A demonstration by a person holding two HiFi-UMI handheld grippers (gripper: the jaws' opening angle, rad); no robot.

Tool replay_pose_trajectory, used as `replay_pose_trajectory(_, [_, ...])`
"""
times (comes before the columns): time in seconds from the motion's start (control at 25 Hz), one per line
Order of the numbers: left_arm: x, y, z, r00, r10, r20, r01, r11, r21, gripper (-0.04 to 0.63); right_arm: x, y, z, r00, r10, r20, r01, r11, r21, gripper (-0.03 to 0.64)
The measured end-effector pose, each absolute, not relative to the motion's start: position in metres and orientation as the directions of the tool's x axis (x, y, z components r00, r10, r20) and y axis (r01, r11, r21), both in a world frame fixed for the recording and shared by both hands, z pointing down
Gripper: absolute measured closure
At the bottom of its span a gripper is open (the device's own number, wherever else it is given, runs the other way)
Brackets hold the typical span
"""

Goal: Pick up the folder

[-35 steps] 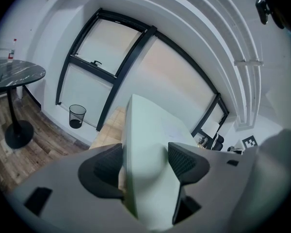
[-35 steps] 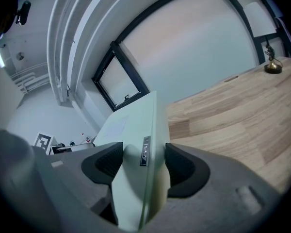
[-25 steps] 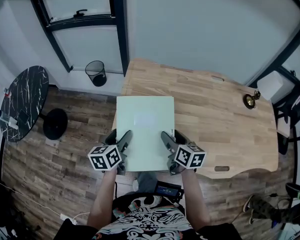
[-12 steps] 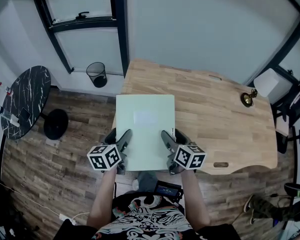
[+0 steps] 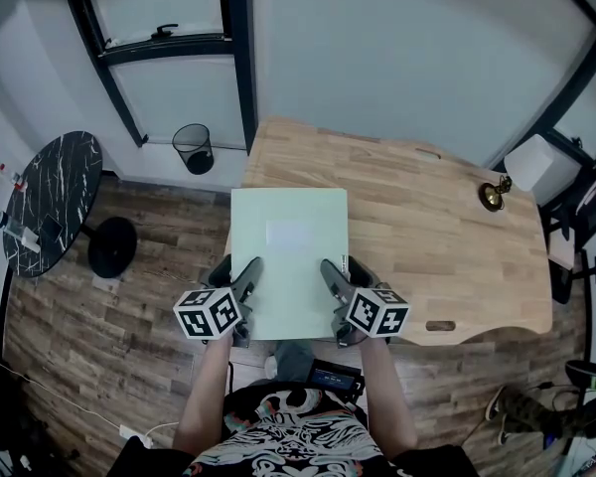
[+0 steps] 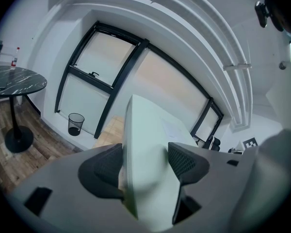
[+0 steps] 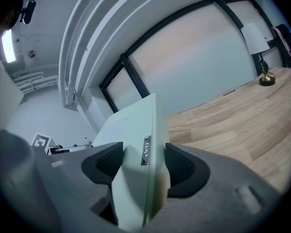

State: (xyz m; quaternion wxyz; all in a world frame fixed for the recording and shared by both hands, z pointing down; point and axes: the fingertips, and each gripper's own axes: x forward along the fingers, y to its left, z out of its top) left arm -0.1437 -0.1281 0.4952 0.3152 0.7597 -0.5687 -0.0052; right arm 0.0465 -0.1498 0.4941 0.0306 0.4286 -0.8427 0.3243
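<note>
Folder (image 5: 289, 246) same vs 0.5s ago; L gripper (image 6: 144, 164), R gripper (image 7: 141, 163) clamping edges.

The rectangular folder (image 5: 289, 261) is pale green, the wood-grain table (image 5: 437, 227) honey-toned, and left of that table stand a black mesh bin (image 5: 190, 145) and a white-veined black marble top (image 5: 45, 202).

This looks like an office. A broad light-wood surface (image 5: 447, 237) with cable slots fills the middle of the head view, with a pale green rectangular folder (image 5: 289, 256) over its near edge. A black wire-mesh wastebasket (image 5: 191, 145) stands at 10 o'clock, a round black marble-topped pedestal table (image 5: 50, 202) at 9 o'clock, a small brass-based lamp (image 5: 495, 199) at 3 o'clock, and dark-framed glazed panels (image 5: 169, 43) at 11 o'clock.
</note>
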Motion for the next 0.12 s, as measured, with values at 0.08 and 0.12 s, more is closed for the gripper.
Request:
replay_pose_trajectory(0.08, [-0.1444,-0.1285,0.4950,0.355,-0.867,0.350,-0.860,-0.156,0.486,0.307,0.0453,-0.1502,0.4934,-0.631,-0.704,0.328,-0.742,0.422,-0.521,0.348])
replay_pose_trajectory(0.12, [-0.1446,-0.1288,0.4948,0.356,-0.867,0.349,-0.859,-0.156,0.487,0.307,0.0448,-0.1504,0.4932,-0.630,-0.704,0.327,-0.742,0.422,-0.521,0.348])
